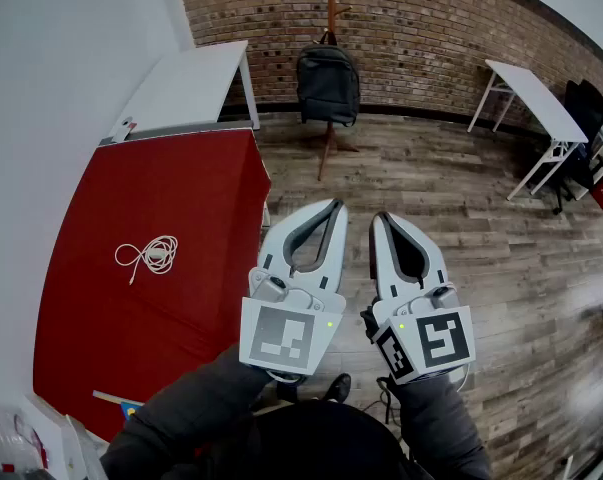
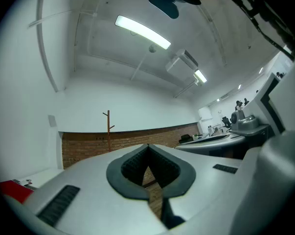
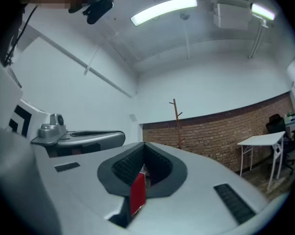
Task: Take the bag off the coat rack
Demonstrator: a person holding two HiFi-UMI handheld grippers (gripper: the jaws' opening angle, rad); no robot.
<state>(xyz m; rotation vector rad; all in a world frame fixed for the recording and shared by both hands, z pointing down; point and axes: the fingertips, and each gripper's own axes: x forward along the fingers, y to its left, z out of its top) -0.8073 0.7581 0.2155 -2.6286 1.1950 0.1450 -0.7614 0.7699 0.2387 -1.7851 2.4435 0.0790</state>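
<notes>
Dark sleeves (image 1: 201, 408) come up from the bottom of the head view, both forearms reaching forward side by side. Each hand carries its gripper nearly level, tipped just slightly upward, with the marker cubes closest to the body and the jaws pointing away.

The left gripper (image 1: 336, 206) has its jaws pressed together: in the left gripper view (image 2: 148, 146) the dark pads meet at the tip, with nothing pinched between them. The right gripper (image 1: 379, 218) sits just beside it, the two apart but close. Its jaws are likewise closed tip to tip and empty in the right gripper view (image 3: 144, 143). A red sliver shows through the hollow behind its pads, probably the red table (image 1: 181, 198) seen past the jaws.

The bag (image 1: 328, 85), a dark grey backpack, hangs on the wooden coat rack (image 1: 332, 8) straight ahead of both sets of jaw tips and well apart from them, in front of the brick wall (image 1: 421, 28). From each gripper only the rack's upper pole and pegs rise above the jaws (image 2: 108, 126) (image 3: 176, 124); the bag itself is hidden behind the gripper bodies.

Left of the left jaws, a coiled white cable (image 1: 149, 255) lies on the red table.
</notes>
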